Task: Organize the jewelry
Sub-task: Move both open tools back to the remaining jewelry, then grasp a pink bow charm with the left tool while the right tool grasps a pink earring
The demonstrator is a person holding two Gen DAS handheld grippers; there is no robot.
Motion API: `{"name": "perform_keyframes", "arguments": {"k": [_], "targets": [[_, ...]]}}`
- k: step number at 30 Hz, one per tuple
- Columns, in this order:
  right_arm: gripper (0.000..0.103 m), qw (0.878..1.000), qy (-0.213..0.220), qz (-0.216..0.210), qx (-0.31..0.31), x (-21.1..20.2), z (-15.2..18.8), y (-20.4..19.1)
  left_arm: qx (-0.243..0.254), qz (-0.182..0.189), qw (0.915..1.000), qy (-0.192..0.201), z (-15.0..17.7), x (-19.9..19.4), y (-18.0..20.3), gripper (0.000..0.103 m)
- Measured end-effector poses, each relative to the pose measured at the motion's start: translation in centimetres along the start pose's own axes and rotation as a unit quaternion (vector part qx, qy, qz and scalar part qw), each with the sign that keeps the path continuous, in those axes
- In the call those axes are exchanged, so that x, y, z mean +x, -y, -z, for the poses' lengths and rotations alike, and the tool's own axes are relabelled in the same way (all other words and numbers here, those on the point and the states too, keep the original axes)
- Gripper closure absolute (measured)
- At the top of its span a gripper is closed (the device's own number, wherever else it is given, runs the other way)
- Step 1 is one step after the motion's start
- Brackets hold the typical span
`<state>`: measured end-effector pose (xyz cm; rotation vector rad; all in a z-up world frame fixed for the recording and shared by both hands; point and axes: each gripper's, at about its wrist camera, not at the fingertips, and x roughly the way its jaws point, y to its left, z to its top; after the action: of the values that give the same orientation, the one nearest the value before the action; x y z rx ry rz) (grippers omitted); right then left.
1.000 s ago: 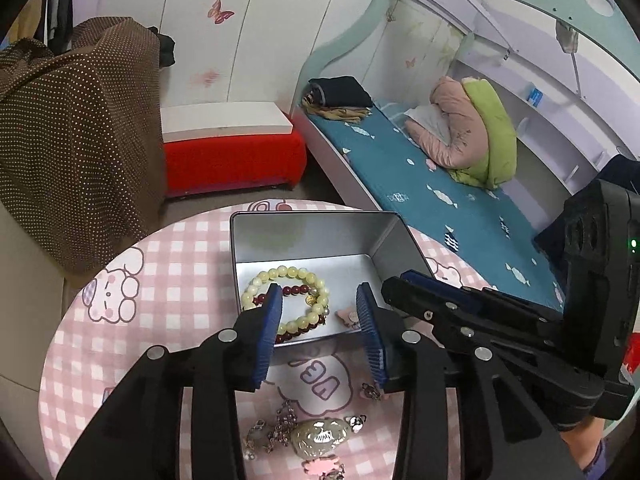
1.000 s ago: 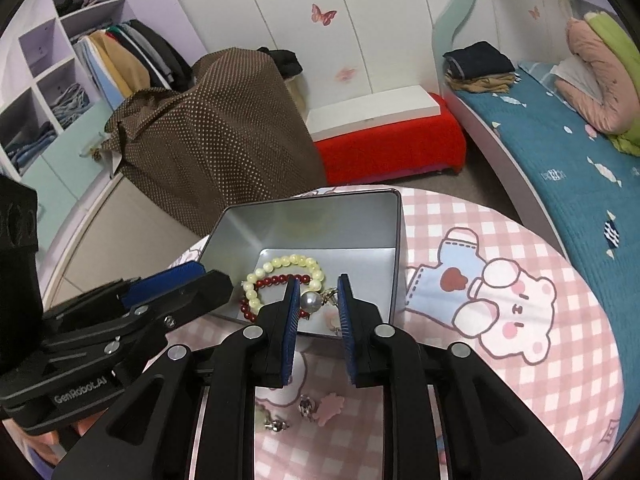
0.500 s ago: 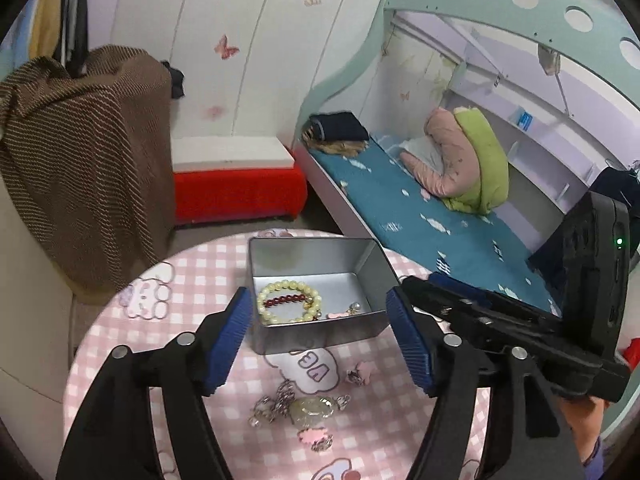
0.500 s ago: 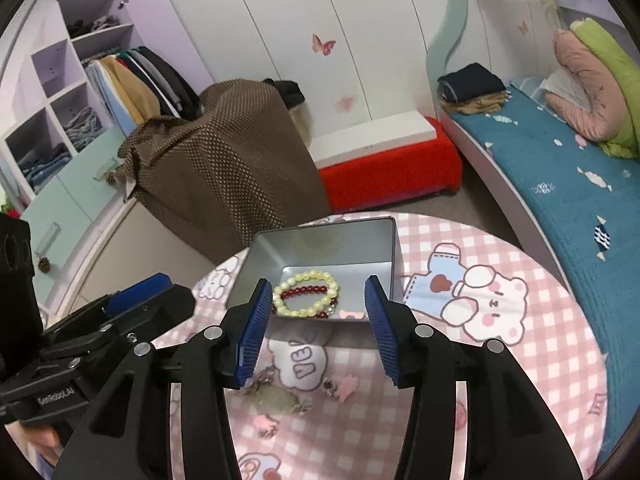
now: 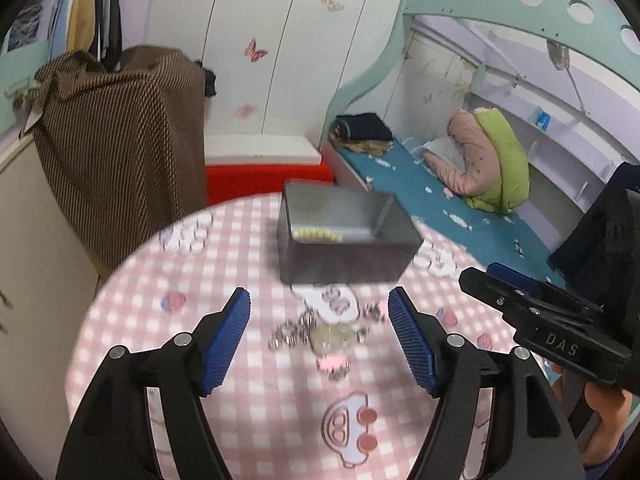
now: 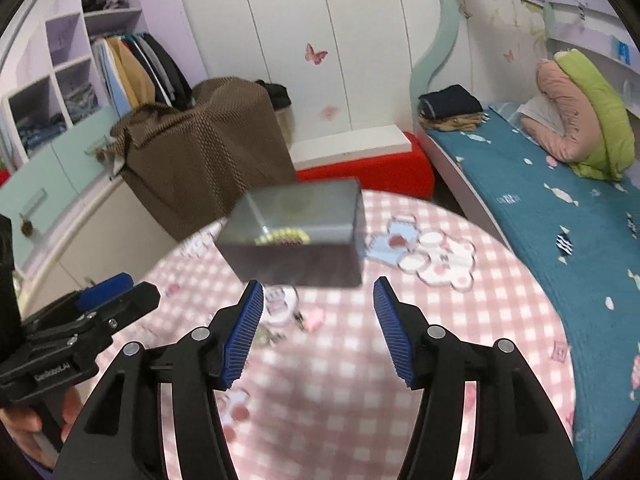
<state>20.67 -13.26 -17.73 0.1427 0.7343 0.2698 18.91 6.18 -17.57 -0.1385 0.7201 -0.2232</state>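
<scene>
Right wrist: right tongs [image 6: 318, 322] opening, empty, near metal tin [image 6: 296, 232].

Round pink-check table [image 5: 132, 344], metal tin [image 5: 344, 256], loose jewelry [image 5: 320, 334]

1. We have drawn our left gripper [image 5: 319, 312] back from the open grey metal tin [image 5: 344, 240] on the pink checked round table [image 5: 132, 320]; its jaws now stand wide, nothing between them.
2. Our right gripper [image 6: 318, 306] has pulled back likewise, its jaws opening and empty.
3. The tin now looks farther off.
</scene>
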Motion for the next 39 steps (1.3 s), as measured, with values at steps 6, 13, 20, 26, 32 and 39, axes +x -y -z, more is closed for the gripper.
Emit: {"name": "perform_keyframes", "arguments": {"k": [6, 13, 20, 26, 32, 39], "targets": [[0.047, 0.999, -0.033, 0.007, 0.013, 1.9, 2.9, 1.3, 0.003, -0.006, 0.9988, -0.049, 3.3, 2.9, 0.6, 0.034], [0.047, 0.998, -0.059, -0.003, 0.028, 3.2, 5.3, 2.1, 0.002, -0.016, 0.9967, -0.079, 5.2, 5.5, 1.2, 0.034], [0.047, 0.997, -0.066, -0.008, 0.036, 3.8, 6.0, 2.6, 0.035, -0.048, 0.9944, -0.087, 5.5, 6.6, 2.6, 0.037], [0.047, 0.997, -0.07, -0.009, 0.037, 4.5, 5.9, 2.5, 0.064, -0.076, 0.9911, -0.088, 5.3, 7.0, 2.9, 0.061], [0.047, 0.997, -0.073, -0.009, 0.031, 5.2, 5.7, 1.9, 0.061, -0.07, 0.9921, -0.084, 5.3, 6.7, 2.1, 0.077], [0.047, 0.997, -0.077, 0.0, 0.014, 6.0, 5.3, 1.0, 0.012, -0.014, 0.9968, -0.078, 4.8, 5.6, 0.4, 0.078]]}}
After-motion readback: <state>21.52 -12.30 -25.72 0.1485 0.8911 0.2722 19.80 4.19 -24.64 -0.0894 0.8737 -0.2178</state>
